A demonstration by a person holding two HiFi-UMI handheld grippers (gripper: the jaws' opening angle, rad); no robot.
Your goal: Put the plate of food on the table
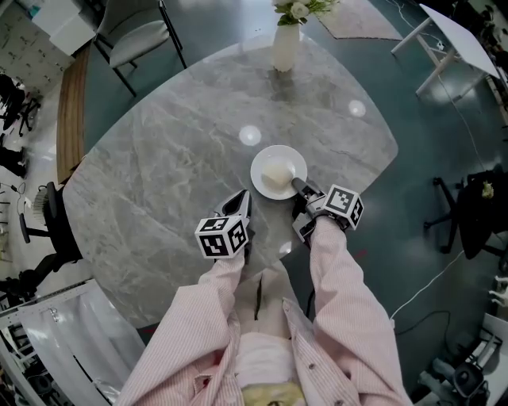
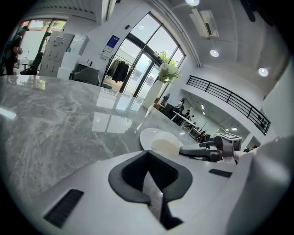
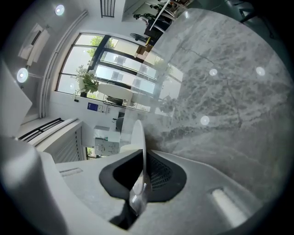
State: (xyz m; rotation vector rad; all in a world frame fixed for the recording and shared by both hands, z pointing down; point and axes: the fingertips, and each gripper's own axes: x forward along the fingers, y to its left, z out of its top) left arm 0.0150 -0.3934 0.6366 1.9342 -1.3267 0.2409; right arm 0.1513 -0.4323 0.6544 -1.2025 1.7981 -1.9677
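one white plate (image 1: pixel 260 162), near the middle of the desk (image 1: pixel 159 158), low on the marble; cannot tell whether fully set down or just above it. one pale mound of food (image 1: pixel 277 174) on top, soft-looking, loose, apt to slide if tipped. probably glazed ceramic: stiff, fairly light, slick at the edge, breakable against stone, so best kept level and lowered gently. thin rim the only real handhold, here on the near right side. pinched there by the right tongs (image 1: pixel 298 187), rim edge-on against the ribbed pads (image 3: pixel 158 173). left tongs (image 1: pixel 240 206) just beside the plate, pressed together, holding nothing. two tongs in all. farther out, one white vase (image 1: pixel 286 46) of flowers (image 1: pixel 299 8) at the far edge, and one pale chair (image 1: pixel 131 36) beyond the far left.
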